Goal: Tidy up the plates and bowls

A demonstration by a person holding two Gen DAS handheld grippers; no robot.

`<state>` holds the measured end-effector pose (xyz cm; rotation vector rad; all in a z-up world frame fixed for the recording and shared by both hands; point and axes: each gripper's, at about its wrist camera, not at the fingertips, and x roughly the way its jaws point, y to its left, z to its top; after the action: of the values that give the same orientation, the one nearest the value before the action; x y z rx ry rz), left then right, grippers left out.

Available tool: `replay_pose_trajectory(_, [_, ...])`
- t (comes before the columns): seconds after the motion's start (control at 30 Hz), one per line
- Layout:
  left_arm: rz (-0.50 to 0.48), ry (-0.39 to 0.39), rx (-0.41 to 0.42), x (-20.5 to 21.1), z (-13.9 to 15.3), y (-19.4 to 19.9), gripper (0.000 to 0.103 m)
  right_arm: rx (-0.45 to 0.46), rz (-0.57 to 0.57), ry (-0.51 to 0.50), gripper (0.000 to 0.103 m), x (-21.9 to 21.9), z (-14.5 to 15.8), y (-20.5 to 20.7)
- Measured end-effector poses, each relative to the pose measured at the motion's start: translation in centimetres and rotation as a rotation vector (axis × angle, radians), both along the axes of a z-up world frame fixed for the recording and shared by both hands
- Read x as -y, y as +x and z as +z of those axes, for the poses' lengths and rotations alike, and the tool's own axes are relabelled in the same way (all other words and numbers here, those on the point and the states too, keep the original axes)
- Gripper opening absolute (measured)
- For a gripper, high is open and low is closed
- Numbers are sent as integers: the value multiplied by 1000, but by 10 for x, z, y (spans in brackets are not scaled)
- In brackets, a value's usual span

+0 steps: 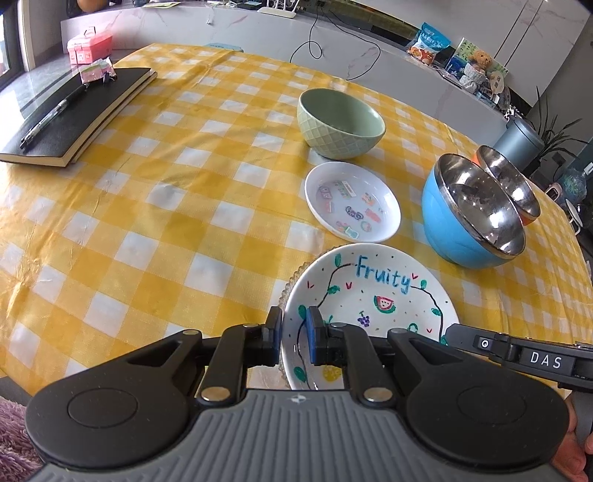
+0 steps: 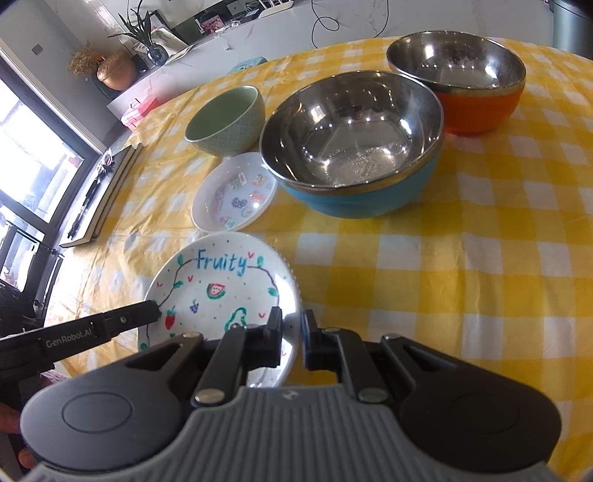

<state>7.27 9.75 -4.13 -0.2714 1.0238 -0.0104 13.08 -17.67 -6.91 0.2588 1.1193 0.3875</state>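
A white "Fruity" plate (image 1: 374, 296) (image 2: 222, 285) lies on a clear glass plate (image 1: 291, 283) near the table's front edge. My left gripper (image 1: 294, 330) is shut on the Fruity plate's left rim. My right gripper (image 2: 292, 330) is shut on its right rim. Behind it lie a small white plate with stickers (image 1: 352, 202) (image 2: 235, 192), a green ceramic bowl (image 1: 339, 122) (image 2: 226, 120), a blue steel-lined bowl (image 1: 474, 215) (image 2: 355, 148) and an orange steel-lined bowl (image 1: 519, 185) (image 2: 467, 81).
A yellow checked tablecloth (image 1: 166, 222) covers the table. A black notebook with a pen (image 1: 70, 115) lies at the far left, pink boxes (image 1: 90, 46) behind it. A grey counter with cables (image 1: 259, 26) runs along the back.
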Motion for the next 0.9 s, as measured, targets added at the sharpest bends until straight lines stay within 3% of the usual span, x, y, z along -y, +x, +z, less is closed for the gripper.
replay_pose_trajectory(0.63, [-57,155,64,20,-2,-6,15,104,8,-71,8,-20,-6,-8])
replay_pose_trajectory(0.9, [-58,147,63,17,-5,-5,17,145,34,-89,9,-22,-8,-8])
